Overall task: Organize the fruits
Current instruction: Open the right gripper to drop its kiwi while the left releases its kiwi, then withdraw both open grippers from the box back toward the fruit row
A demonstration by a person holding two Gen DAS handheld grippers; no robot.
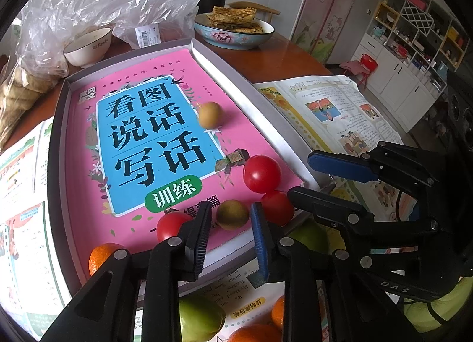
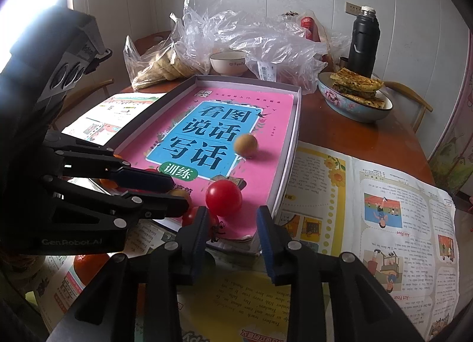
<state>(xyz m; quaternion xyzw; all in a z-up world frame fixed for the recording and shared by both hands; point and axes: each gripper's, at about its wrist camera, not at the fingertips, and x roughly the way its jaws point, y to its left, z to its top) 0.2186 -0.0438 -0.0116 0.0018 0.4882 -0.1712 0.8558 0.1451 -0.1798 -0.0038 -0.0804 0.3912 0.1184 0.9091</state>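
Observation:
A grey box lid [image 1: 224, 73] [image 2: 289, 147] holds a pink book. On the book lie three red tomatoes [image 1: 261, 173] [image 1: 276, 207] [image 1: 171, 225], a brown-green fruit [image 1: 232, 214] near the front and another [image 1: 209, 115] [image 2: 246, 144] further back. My left gripper [image 1: 230, 234] is open, its fingers either side of the near brown-green fruit, not touching. My right gripper [image 2: 230, 234] is open and empty just before the tray's near edge, with a tomato [image 2: 223, 197] ahead of it. An orange [image 1: 102, 256] sits at the tray's left corner. Green fruits [image 1: 198, 319] and oranges [image 1: 257, 333] lie below the tray.
Open picture books [image 2: 369, 217] cover the table. At the back stand a white bowl [image 1: 88, 46], plastic bags [image 1: 97, 8], a dish of pancakes [image 1: 236, 25] and a black flask [image 2: 363, 43]. The right gripper shows in the left wrist view [image 1: 319, 176].

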